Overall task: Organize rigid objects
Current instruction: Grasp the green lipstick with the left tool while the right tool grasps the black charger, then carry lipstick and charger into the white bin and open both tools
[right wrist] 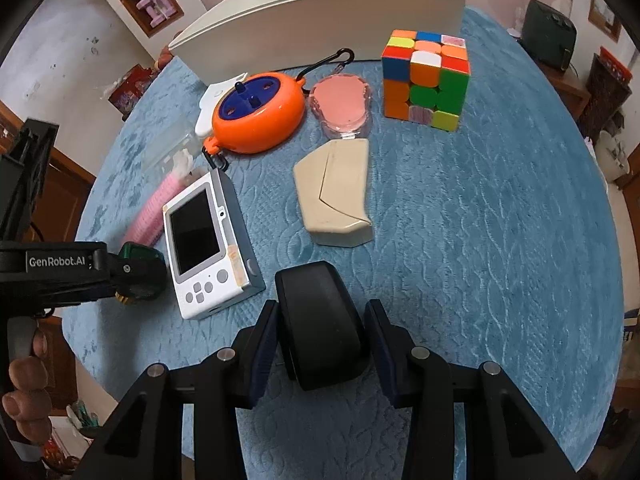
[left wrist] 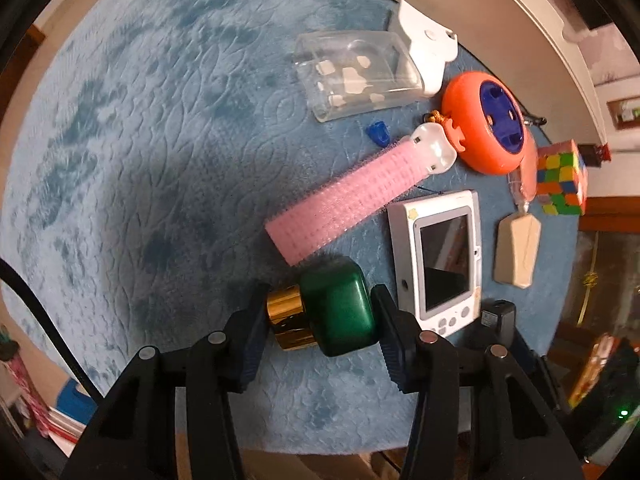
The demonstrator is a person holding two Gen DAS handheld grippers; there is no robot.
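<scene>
Green glossy rounded bottle with a gold cap point(left wrist: 336, 308), just left of the white handheld game console point(left wrist: 434, 260), sits pinched endwise in your left hand-held gripper point(left wrist: 318, 330), so it could squirt free.

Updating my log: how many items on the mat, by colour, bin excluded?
Pink: 2 (hair roller, round case)
Orange: 1 (reel)
White: 1 (handheld console)
Beige: 1 (angular box)
Green: 1 (bottle)
Black: 1 (adapter)
Multicolour: 1 (puzzle cube)
Clear: 1 (container)
Blue: 1 (cap)
Total: 10
</scene>
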